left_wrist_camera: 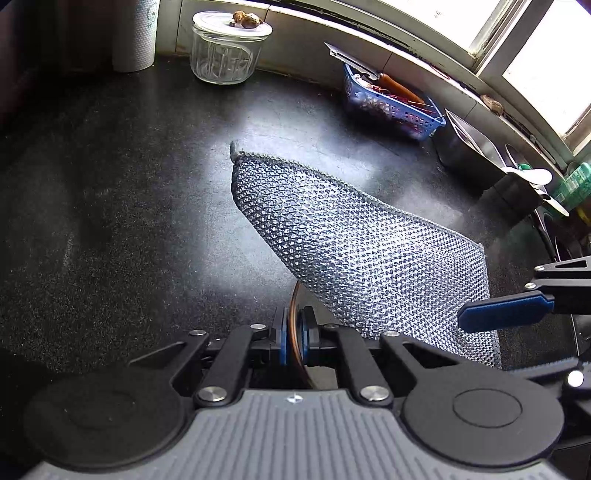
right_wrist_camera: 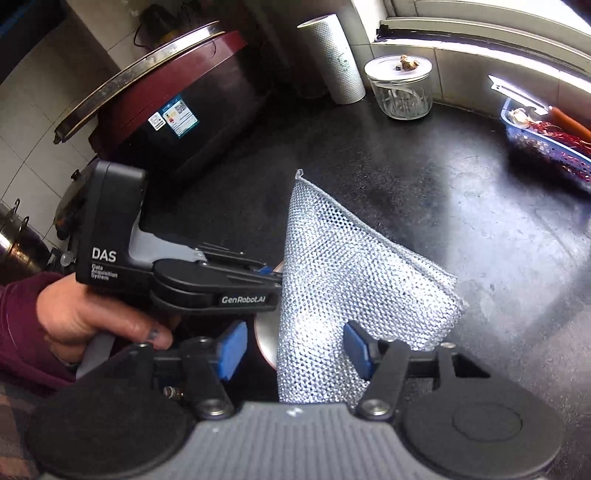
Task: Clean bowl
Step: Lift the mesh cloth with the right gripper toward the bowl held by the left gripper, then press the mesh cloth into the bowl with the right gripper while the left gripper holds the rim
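My left gripper [left_wrist_camera: 294, 334] is shut on the rim of a bowl [left_wrist_camera: 295, 354], held edge-on above the dark counter; only a thin copper-edged sliver of it shows. In the right wrist view the bowl [right_wrist_camera: 266, 341] shows as a metallic curve behind the cloth, with the left gripper [right_wrist_camera: 275, 275] clamped on it. A silver mesh scrubbing cloth [left_wrist_camera: 351, 251] drapes against the bowl. My right gripper [right_wrist_camera: 295, 350] has its jaws wide apart around the cloth [right_wrist_camera: 343, 280]; one blue pad [left_wrist_camera: 506, 312] shows in the left wrist view. The bowl's inside is hidden.
A glass jar [left_wrist_camera: 225, 48] with a lid and a paper towel roll [left_wrist_camera: 135, 33] stand at the counter's back. A blue basket [left_wrist_camera: 388, 101] with a carrot and a knife sits near the window. A steel container [left_wrist_camera: 469, 147] stands right. A rice cooker [right_wrist_camera: 166, 99] stands left.
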The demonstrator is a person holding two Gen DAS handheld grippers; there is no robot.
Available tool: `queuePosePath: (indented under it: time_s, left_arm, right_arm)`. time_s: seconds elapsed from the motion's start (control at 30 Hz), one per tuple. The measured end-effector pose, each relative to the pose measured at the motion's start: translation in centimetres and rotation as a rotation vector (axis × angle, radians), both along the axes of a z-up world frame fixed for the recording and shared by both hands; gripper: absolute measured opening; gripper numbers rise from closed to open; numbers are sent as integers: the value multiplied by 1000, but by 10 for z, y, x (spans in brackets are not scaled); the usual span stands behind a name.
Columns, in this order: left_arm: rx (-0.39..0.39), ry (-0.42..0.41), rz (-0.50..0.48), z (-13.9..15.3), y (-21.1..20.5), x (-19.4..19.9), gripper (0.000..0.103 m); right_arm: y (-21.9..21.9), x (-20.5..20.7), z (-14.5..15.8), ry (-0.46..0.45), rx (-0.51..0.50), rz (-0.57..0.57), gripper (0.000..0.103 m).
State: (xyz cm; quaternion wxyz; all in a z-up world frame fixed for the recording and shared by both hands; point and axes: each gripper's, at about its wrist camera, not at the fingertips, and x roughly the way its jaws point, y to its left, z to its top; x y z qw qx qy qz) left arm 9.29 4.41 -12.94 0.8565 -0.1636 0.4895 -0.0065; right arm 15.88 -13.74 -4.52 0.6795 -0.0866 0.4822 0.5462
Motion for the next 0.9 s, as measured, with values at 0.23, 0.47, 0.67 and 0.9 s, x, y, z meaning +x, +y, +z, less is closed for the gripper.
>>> queuePosePath:
  time_s: [0.23,0.47,0.67,0.9]
  left_arm:
    - [3,-1,-7,0,0,0,7]
    - [4,1,-17,0,2,1,7]
    - [11,4,-40,0,2,2,7]
    - [10,24,-93,3,1,4,8]
  right_arm:
    - [8,7,3,-110,-4,-30,35]
    - [36,4,-28,-175,-100,21,28]
    - [44,6,-42,-171,-148,45,25]
    - [49,14,-50,-144,-164,47,21]
